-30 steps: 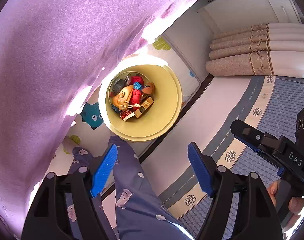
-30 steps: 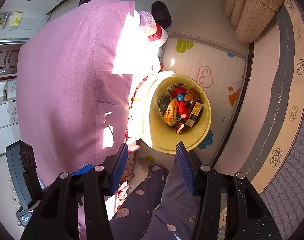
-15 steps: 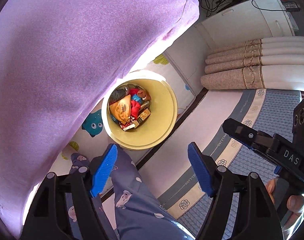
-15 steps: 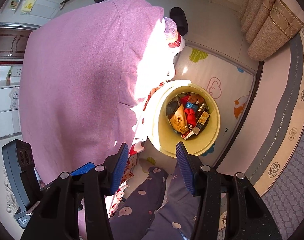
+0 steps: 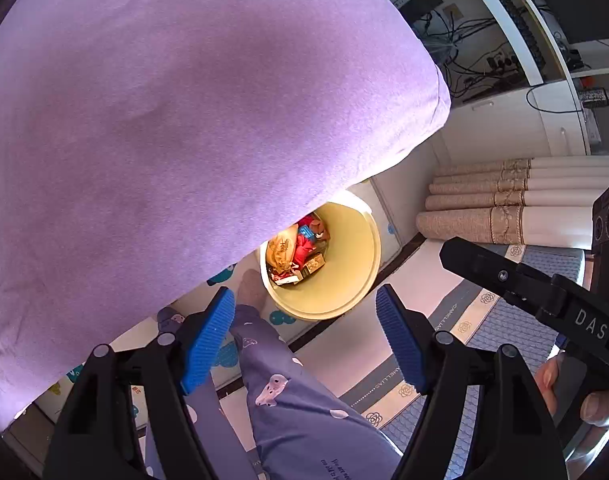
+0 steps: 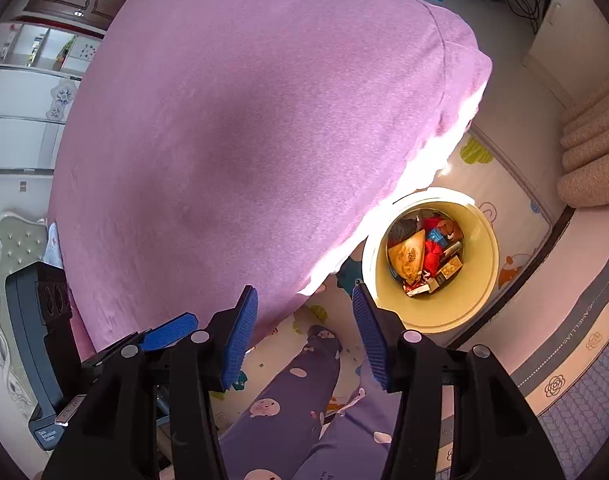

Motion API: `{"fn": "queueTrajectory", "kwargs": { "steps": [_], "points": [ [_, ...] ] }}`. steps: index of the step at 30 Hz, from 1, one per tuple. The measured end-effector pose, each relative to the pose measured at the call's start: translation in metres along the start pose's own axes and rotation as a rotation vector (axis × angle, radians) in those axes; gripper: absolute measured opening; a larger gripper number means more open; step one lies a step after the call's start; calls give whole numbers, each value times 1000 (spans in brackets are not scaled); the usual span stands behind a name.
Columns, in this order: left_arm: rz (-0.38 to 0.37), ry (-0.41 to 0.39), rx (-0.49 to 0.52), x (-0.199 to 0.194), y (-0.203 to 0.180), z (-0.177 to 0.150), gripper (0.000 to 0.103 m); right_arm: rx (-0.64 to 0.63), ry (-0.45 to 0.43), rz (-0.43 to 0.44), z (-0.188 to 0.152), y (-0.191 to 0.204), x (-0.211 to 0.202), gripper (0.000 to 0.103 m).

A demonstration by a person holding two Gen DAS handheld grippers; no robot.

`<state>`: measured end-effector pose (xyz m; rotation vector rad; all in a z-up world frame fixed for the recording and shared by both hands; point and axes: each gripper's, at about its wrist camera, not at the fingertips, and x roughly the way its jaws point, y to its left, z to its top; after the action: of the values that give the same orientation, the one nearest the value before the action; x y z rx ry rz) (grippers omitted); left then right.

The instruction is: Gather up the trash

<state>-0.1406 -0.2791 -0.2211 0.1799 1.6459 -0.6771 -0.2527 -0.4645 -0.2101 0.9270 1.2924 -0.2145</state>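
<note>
A pale yellow trash bin (image 5: 356, 248) stands on the floor beside the bed, with several wrappers and small boxes (image 5: 294, 250) in its bottom. It also shows in the right wrist view (image 6: 478, 280), trash (image 6: 424, 258) inside. My left gripper (image 5: 304, 332) is open and empty, high above the bin's near side. My right gripper (image 6: 304, 328) is open and empty, high above the floor left of the bin. The purple bedcover hides part of the bin's rim in the left wrist view.
A bed with a purple cover (image 5: 164, 112) fills the left and top of both views (image 6: 244, 120). The person's legs in blue pyjamas (image 5: 292, 400) stand below the grippers. A play mat (image 6: 500, 168), a patterned rug (image 5: 504, 332) and rolled mats (image 5: 504, 208) lie around.
Both grippers have risen and pulled back: the bin looks smaller and farther, and more of the bed top is in view. Both stay open.
</note>
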Motion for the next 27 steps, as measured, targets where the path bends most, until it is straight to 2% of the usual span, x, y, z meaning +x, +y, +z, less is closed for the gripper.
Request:
{"fn": "queueTrajectory", "kwargs": {
  "steps": [6, 13, 17, 27],
  "points": [
    [51, -99, -128, -49, 64, -18, 75, -173, 33, 12, 4, 85, 15, 50],
    [110, -238, -258, -119, 124, -49, 77, -352, 38, 61, -13, 180, 12, 50],
    [143, -319, -307, -159, 141, -70, 78, -433, 11, 70, -21, 221, 2, 50],
    [196, -436, -438, -230, 164, -103, 81, -571, 21, 100, -46, 287, -22, 50]
  ]
}}
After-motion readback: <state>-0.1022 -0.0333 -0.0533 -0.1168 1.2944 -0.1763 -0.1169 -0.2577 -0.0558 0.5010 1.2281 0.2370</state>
